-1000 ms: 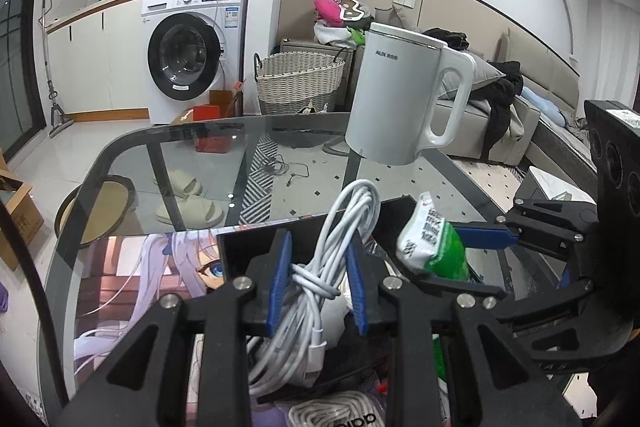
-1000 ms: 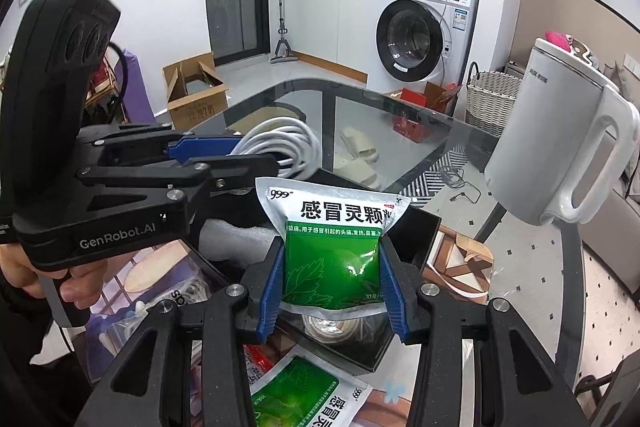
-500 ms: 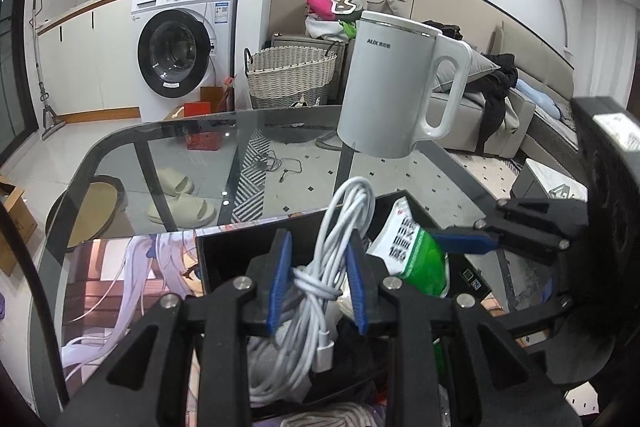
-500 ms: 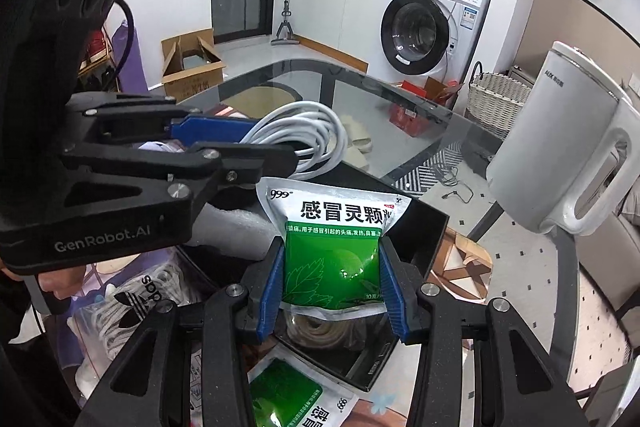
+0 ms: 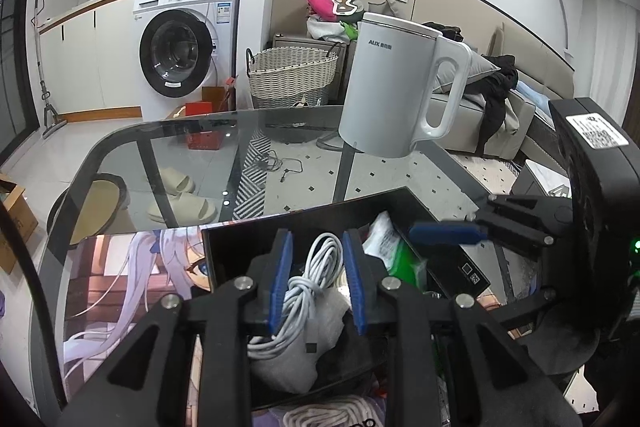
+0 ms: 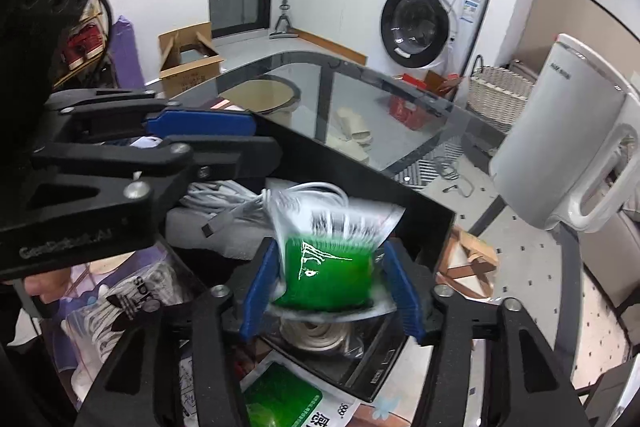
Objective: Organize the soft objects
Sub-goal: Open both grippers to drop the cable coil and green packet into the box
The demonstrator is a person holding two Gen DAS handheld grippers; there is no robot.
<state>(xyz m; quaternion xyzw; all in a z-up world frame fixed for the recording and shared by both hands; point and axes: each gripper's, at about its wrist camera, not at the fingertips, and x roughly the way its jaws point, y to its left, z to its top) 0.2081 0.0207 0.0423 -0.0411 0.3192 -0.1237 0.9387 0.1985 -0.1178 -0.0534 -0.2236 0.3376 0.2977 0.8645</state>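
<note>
A black box (image 5: 384,201) (image 6: 360,179) sits on the glass table. My left gripper (image 5: 318,283) is open over it; the white coiled cable (image 5: 308,287) lies loose between its fingers, resting on white padding (image 5: 296,355) inside the box. The cable also shows in the right wrist view (image 6: 224,195). My right gripper (image 6: 330,287) has opened; the green and white medicine packet (image 6: 328,259) is blurred, tipping between its fingers above the box. The packet shows in the left wrist view (image 5: 394,251).
A white kettle (image 5: 394,83) (image 6: 560,143) stands on the glass table (image 5: 168,147) behind the box. Another green packet (image 6: 288,395) and a bagged white cord (image 6: 120,311) lie in front of the box. An anime-print mat (image 5: 132,279) lies left of it.
Both grippers lowered toward the box and opened. The cable dropped from the left gripper into the box. The packet slipped loose in the right gripper and is falling.
</note>
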